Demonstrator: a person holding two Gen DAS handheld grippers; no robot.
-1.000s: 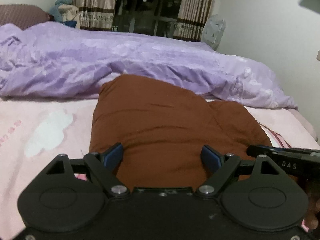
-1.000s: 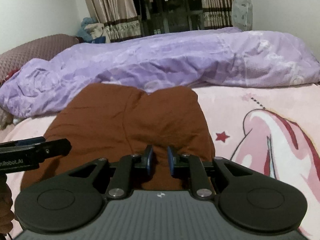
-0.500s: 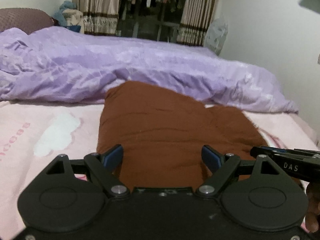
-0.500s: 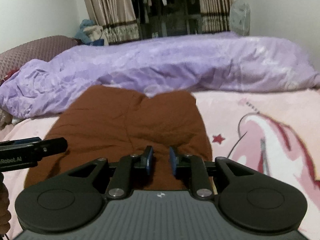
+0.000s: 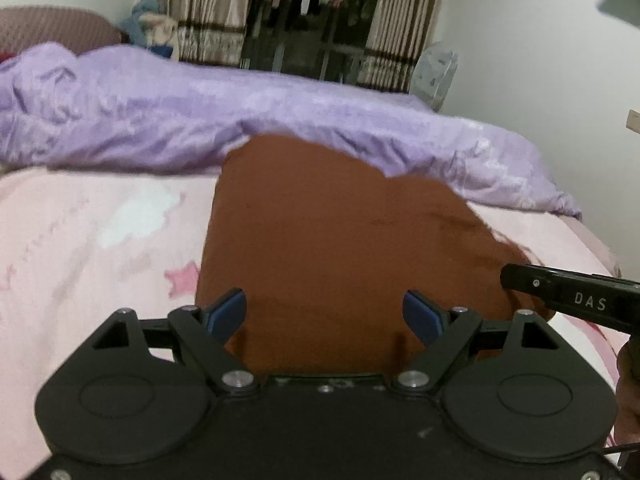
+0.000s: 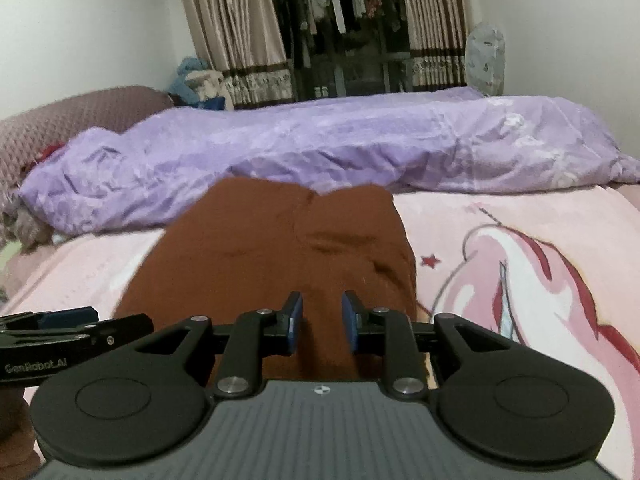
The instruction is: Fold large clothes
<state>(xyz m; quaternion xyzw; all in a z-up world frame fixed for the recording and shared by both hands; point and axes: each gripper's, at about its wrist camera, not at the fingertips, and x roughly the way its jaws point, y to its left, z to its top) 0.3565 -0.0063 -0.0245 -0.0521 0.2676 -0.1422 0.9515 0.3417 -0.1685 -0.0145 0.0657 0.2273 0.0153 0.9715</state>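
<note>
Listing, bed scene:
Brown garment (image 5: pixel 344 248): folded, flat on pink bedsheet (image 5: pixel 92 248), far edge touching purple duvet (image 5: pixel 200 120) at 12 o'clock.
Left gripper (image 5: pixel 325 316): jaws wide apart, nothing between pads, above garment's near edge.
Right gripper (image 6: pixel 321 322): jaws narrow and opening, nothing gripped, garment behind; at 3 o'clock of the left.
Curtains (image 6: pixel 236 40): at 12 o'clock, beyond duvet.

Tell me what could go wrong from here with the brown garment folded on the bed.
1. The purple duvet lies right against the far edge of the brown garment; pushing forward may bunch the fold into it.
2. The right tongs are open only narrowly with cloth beneath them and could snag the top layer when pulled away.
3. The left tongs sit wide open close above the garment; a low sweep may drag it.
</note>
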